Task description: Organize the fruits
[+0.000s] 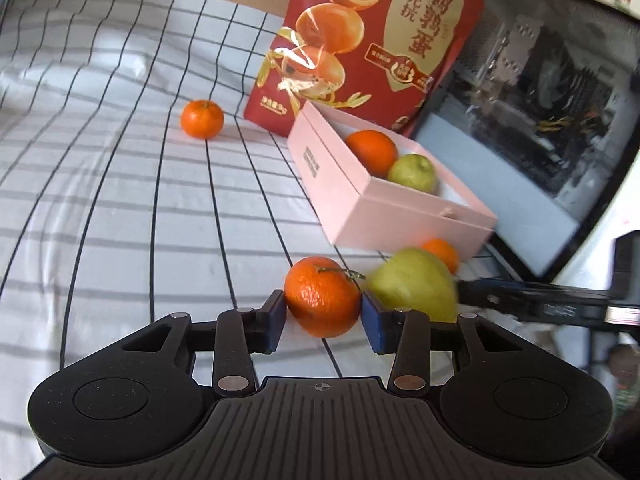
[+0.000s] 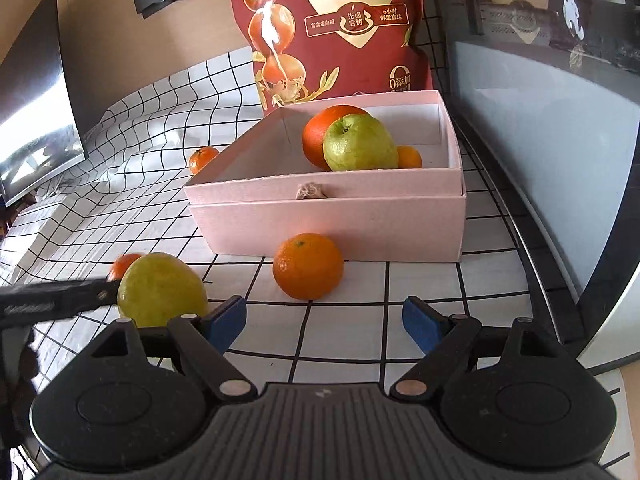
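My left gripper [image 1: 323, 322] is shut on a stemmed mandarin [image 1: 322, 296], a blue pad on each side of it. Right beside it lies a yellow-green fruit [image 1: 416, 284] [image 2: 160, 288], which hides most of that mandarin [image 2: 124, 264] in the right wrist view. My right gripper [image 2: 324, 320] stands open and empty above the checked cloth, and an orange [image 2: 308, 266] [image 1: 442, 254] lies just ahead of its fingertips. The pink box [image 2: 320, 220] [image 1: 360, 200] holds a large orange [image 2: 320, 132], a green fruit [image 2: 360, 144] and a small orange [image 2: 410, 158]. A loose mandarin [image 1: 202, 119] [image 2: 202, 159] sits farther off.
A red snack bag [image 1: 360, 40] [image 2: 332, 28] stands behind the box. A glass-fronted appliance [image 1: 540, 120] [image 2: 560, 120] walls off the right side. A dark screen [image 2: 32, 120] leans at the far left. Checked cloth [image 1: 100, 200] stretches away to the left.
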